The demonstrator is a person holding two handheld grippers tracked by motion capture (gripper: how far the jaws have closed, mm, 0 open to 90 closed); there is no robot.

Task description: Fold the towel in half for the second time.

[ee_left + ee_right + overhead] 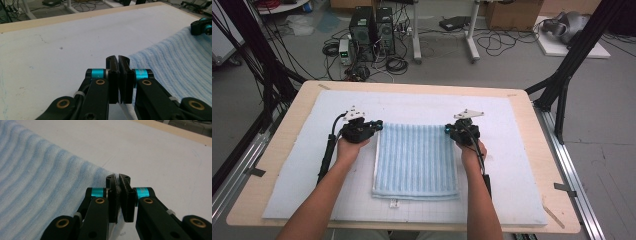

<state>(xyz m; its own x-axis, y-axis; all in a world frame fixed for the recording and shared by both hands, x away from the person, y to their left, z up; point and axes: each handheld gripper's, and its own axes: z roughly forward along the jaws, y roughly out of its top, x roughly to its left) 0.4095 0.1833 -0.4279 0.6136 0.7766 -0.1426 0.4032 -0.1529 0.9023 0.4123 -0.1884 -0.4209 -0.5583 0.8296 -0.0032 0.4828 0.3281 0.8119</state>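
Jaws of both the left gripper [377,123] and right gripper [447,128] are clamped on the far corners of the folded blue towel [416,160], mid-bench, at ten and two o'clock. Thin pinches could slip when lifted.

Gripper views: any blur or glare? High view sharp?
Left gripper view: black fingers crisp, light blue ribbed towel and far table edge soften. Right gripper view: near towel blurred, mild sheen on the white foam mat. High view: even light, soft shadows, overall low-resolution softness.
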